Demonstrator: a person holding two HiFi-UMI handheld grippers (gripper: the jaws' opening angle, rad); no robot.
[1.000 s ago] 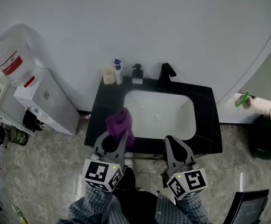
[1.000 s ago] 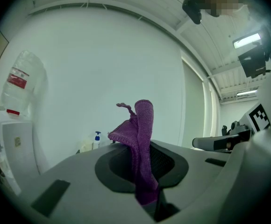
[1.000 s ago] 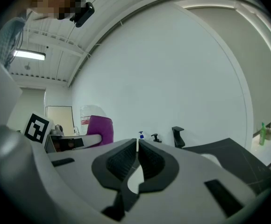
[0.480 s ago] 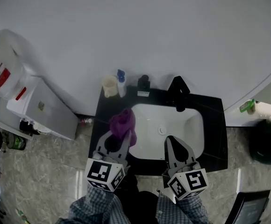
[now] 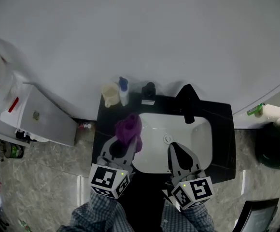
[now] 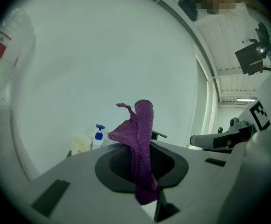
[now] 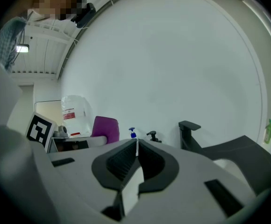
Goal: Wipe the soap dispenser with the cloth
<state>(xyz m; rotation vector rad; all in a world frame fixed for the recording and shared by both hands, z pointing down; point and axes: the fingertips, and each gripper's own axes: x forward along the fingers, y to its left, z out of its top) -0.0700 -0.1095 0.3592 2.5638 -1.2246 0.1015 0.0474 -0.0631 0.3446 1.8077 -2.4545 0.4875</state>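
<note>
Cloth [image 5: 128, 128]: purple, soft, light, flopping over at the top. The left gripper [image 5: 122, 144] is pinching it at the lower fold, jaws closed down on the fabric, leaving the bunched end free for wiping. The right gripper [image 5: 175, 148] is carrying nothing, jaws pressed together. The soap dispenser [image 5: 148, 92] is standing at the back of the counter [image 5: 112, 116], well apart from both. Probably light, smooth and tippy; steadying the body low, not the pump, looks wise.

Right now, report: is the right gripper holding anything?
No, the right gripper has its jaws closed together with nothing between them; the purple cloth is in the left gripper.
</note>
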